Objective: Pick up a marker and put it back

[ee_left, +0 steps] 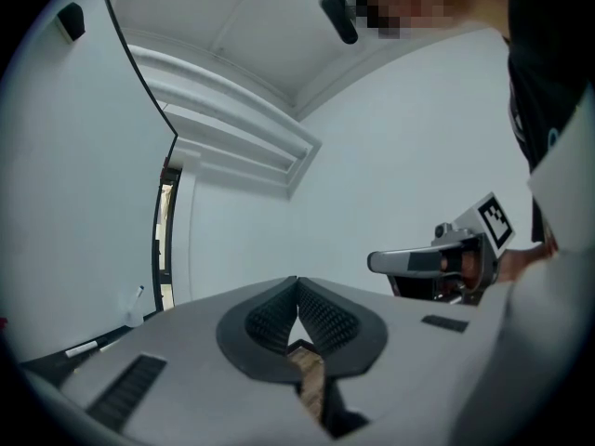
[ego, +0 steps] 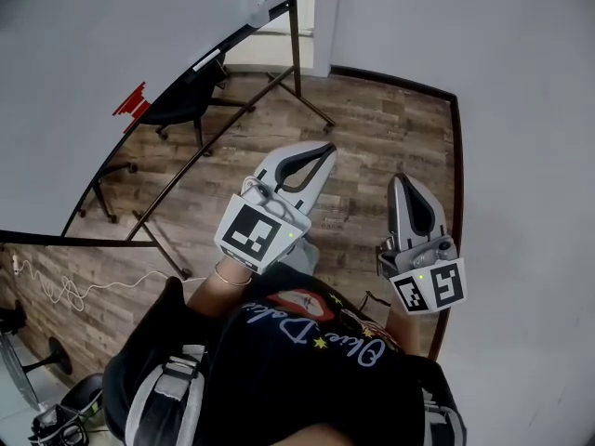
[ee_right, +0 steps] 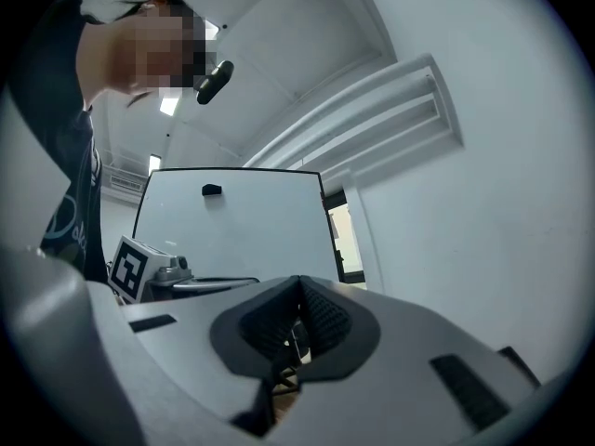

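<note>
1. The whiteboard (ego: 65,72) fills my left side. The marker (ego: 206,60) lies on the tray (ego: 237,37) along the whiteboard's lower edge, and a second marker (ego: 261,6) sits farther along it. Both are well apart from my tools. The ledge looks narrow, so I judge a clumsy pinch could roll a marker off onto the floor.
2. Under the whiteboard stands a chair (ego: 181,108), and the stand legs (ego: 223,124) splay out over the wooden floor (ego: 372,128). Stepping in, I could catch a foot or a tool on them.
3. My left gripper (ego: 325,149) is right of the whiteboard, its jaws pressed tip to tip with nothing in them. Arriving like that, it would only shove the marker, so it must open first.
4. My right gripper (ego: 402,179) is farther from the whiteboard, fully closed and empty. The two could knock together if both reach.
5. The wall (ego: 521,110) opposite the whiteboard is near that tool. Free room is the floor between.
</note>
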The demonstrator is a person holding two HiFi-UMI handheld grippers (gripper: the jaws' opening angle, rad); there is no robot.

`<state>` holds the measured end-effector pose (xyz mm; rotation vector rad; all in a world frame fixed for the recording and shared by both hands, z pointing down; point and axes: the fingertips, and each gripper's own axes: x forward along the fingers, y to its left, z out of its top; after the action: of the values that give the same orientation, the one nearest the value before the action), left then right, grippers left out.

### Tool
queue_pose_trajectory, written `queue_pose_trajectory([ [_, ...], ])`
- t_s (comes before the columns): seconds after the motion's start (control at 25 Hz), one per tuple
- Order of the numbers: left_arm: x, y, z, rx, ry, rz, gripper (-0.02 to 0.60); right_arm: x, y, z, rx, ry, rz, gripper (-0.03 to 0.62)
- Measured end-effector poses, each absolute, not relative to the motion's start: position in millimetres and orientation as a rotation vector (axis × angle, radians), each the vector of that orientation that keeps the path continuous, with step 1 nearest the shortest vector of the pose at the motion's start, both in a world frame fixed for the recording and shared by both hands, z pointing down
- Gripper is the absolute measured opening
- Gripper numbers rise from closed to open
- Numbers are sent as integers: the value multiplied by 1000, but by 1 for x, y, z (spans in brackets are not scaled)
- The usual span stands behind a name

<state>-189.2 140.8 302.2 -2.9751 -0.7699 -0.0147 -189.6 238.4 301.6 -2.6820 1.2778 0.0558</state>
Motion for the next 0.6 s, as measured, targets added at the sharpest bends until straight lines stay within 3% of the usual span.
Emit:
queue_pose_trajectory([
  [0.6, -100, 50, 298, -3013, -517, -8, 3, -83, 141, 304, -2527, 1501, 60, 0],
])
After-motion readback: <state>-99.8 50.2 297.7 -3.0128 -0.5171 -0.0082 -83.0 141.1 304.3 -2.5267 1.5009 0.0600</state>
